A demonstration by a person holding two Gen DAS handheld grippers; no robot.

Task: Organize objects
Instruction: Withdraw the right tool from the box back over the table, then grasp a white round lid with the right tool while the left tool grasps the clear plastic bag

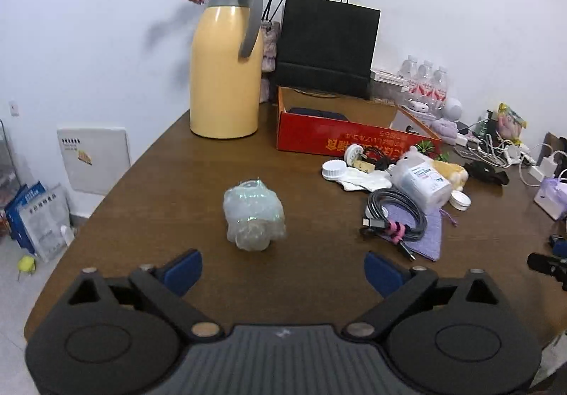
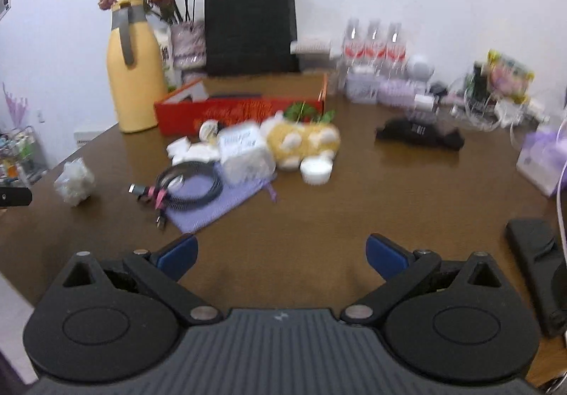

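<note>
left wrist view: the left gripper (image 1: 283, 269), jaws wide apart and empty, faces a crumpled clear plastic bundle (image 1: 253, 217) at twelve o'clock on the brown wooden table (image 1: 177, 182). right gripper (image 2: 282, 255) jaws gape too, empty; coiled black cable (image 2: 187, 187) at ten o'clock.

Crumpled clear plastic wad (image 1: 254, 216) alone on table (cable coil (image 1: 397, 214) well apart)

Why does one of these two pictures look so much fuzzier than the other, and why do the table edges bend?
Right wrist view: motion smear softens the yellow plush toy and water bottles. Left wrist view: sharp, with the plastic-wrapped bundle and yellow thermos crisp. Both views: the fisheye lens curves the table and darkens the corners.
</note>
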